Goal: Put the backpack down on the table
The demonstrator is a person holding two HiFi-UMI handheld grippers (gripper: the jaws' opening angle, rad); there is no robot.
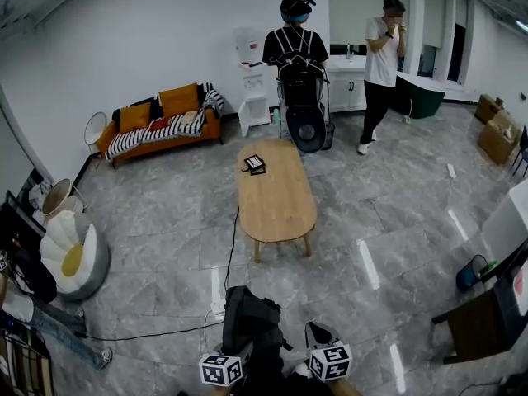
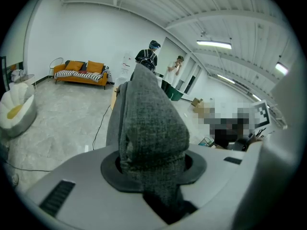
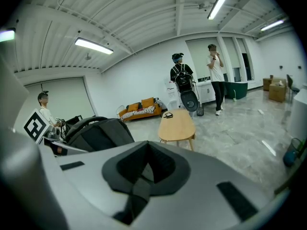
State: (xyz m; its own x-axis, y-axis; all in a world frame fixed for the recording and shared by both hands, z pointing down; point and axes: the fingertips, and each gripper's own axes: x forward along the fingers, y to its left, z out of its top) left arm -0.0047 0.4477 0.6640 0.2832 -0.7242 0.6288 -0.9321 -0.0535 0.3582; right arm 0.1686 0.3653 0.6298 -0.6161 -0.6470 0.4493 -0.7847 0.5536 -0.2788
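Backpack of dark grey fabric (image 1: 247, 318) hangs between two grippers, well apart from the near end of the oval wooden table (image 1: 276, 200). Left gripper (image 2: 152, 164) clenches its grey woven top; right gripper (image 3: 144, 169) pinches a thin dark strap (image 3: 140, 191). Cubes (image 1: 223, 370) carry black-and-white square markers.

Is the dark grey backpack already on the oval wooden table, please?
No, the dark grey backpack sits at the head view's bottom edge, well apart from the oval wooden table.
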